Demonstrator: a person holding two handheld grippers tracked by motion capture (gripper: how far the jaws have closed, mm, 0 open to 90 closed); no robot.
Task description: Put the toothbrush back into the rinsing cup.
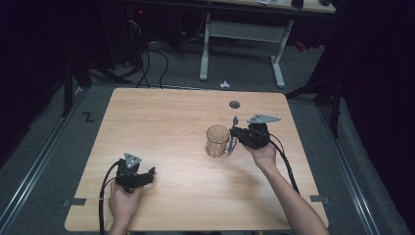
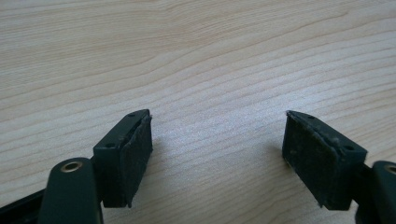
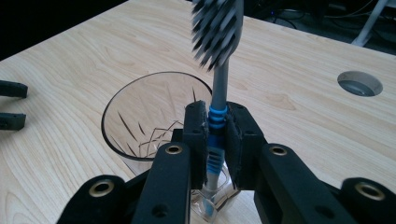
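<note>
1. A clear cut-glass mug (image 1: 218, 140) stands upright on the wooden table (image 1: 166, 122), right of the table's middle. Its handle is turned toward the right gripper (image 1: 236, 131).
2. In the right gripper view the mug (image 3: 149, 116) shows an open round rim and a star-cut pattern on its wall; I see nothing lying inside it.
3. The right gripper (image 3: 216, 135) is clamped on a toothbrush (image 3: 218, 70), its pads pressing the grey handle where the blue rings sit.
4. The toothbrush stands nearly upright with the bristle head on top. Its shaft runs down past the near side of the mug's rim, outside the glass as far as I can tell.
5. In the high view the toothbrush (image 1: 235, 121) rises just beside the mug, on its handle side.
6. The left gripper (image 1: 142, 175) rests near the table's front left, well apart from the mug. Its jaws stand wide with nothing between them; in the left gripper view the left gripper (image 2: 217, 140) has bare wood grain under it.
7. A round cable hole (image 1: 234, 104) lies in the table near the far edge, beyond the mug and apart from it.
8. The mug has open tabletop to its left and toward the far edge. The right hand (image 1: 264, 154) is close on its right, with a strip of table between it and the right edge.
9. The left hand (image 1: 122, 203) lies close to the front edge.
</note>
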